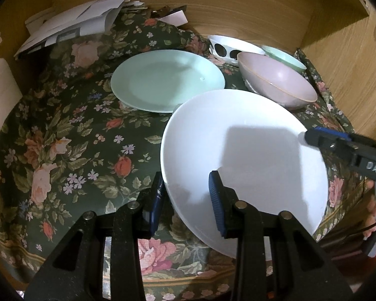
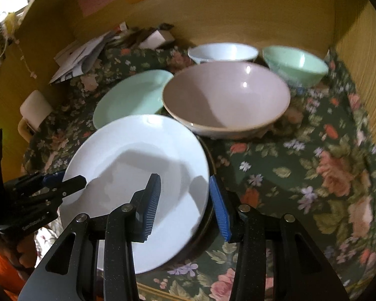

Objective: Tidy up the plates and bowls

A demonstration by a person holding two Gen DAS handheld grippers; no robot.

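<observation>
A white plate (image 1: pixel 243 135) (image 2: pixel 137 155) is held at two opposite rims over the floral tablecloth (image 1: pixel 62 138). My left gripper (image 1: pixel 186 178) is shut on its left rim, one pad under the edge and one on top; in the right wrist view the left gripper (image 2: pixel 77 181) shows at the plate's left. My right gripper (image 2: pixel 184 178) is shut on the right rim and appears as the right gripper (image 1: pixel 310 136) at the plate's far side. A dark edge shows under the plate's right rim. Behind lie a mint plate (image 1: pixel 168 82) (image 2: pixel 130 95) and a pink bowl (image 1: pixel 278 85) (image 2: pixel 225 100).
A white bowl with black dots (image 1: pixel 228 47) (image 2: pixel 223 51) and a mint bowl (image 1: pixel 283 56) (image 2: pixel 295 65) stand at the back by the wooden wall (image 1: pixel 238 12). Loose papers (image 1: pixel 75 27) (image 2: pixel 80 57) pile at the back left. A white mug (image 2: pixel 35 107) sits at the left edge.
</observation>
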